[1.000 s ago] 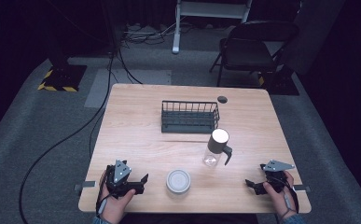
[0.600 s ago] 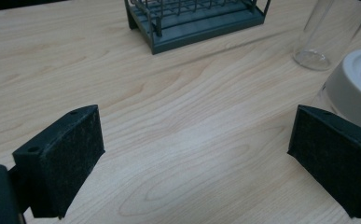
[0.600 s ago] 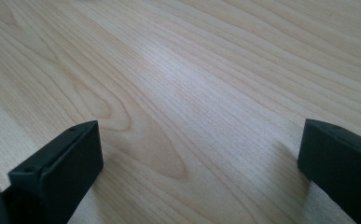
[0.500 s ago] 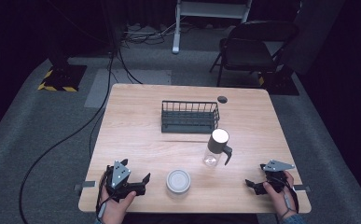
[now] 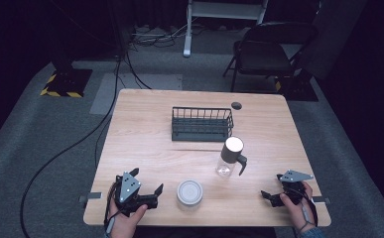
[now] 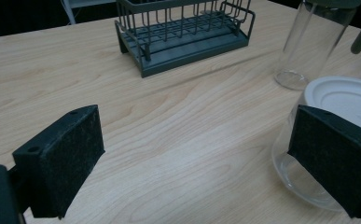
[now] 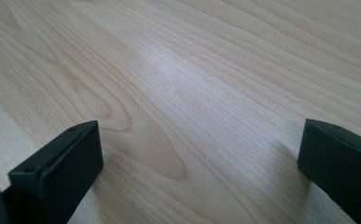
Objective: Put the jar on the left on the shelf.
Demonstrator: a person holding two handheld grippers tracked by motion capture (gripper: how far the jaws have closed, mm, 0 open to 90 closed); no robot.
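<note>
Jaws spread wide on left gripper (image 5: 150, 194) — white-lidded glass jar (image 5: 189, 192) at its three o'clock could tip if clipped.

White-lidded jar (image 5: 189, 192), dark grey rack (image 5: 202, 124), pale wood table (image 5: 145, 139).

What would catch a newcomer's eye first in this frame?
Probably the tall clear bottle with a dark pump top, standing right of the table's middle, and the white-lidded glass jar at the near edge. Behind them sits a dark wire rack; the left tool waits open beside the jar.
</note>
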